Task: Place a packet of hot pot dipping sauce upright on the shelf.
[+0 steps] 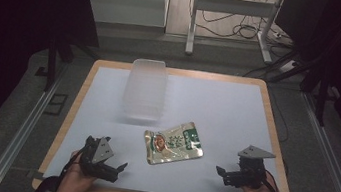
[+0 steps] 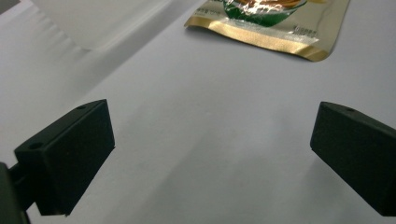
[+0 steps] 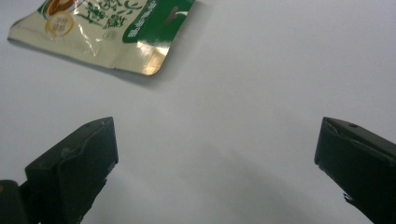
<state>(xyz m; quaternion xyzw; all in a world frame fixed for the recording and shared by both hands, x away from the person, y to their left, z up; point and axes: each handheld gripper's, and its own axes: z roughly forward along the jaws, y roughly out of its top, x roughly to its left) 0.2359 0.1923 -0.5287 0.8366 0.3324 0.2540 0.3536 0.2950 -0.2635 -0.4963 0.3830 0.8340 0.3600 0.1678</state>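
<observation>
A table (image 1: 238, 105) occupies the centre of the high view. On it, toward the far edge and left of centre, stands a plastic container (image 1: 146, 88). Nearer the person, just right of the container's near end, a snack packet (image 1: 173, 143) lies flat on the tabletop, apart from the container. The left gripper (image 1: 117, 171) sits at the near left corner, left of and nearer than the packet; the right gripper (image 1: 222, 174) sits at the near right, right of the packet. Both point inward, the packet between them. Beyond the table stands a metal frame (image 1: 233, 14), with cables (image 1: 238, 30) on the floor beneath it.
</observation>
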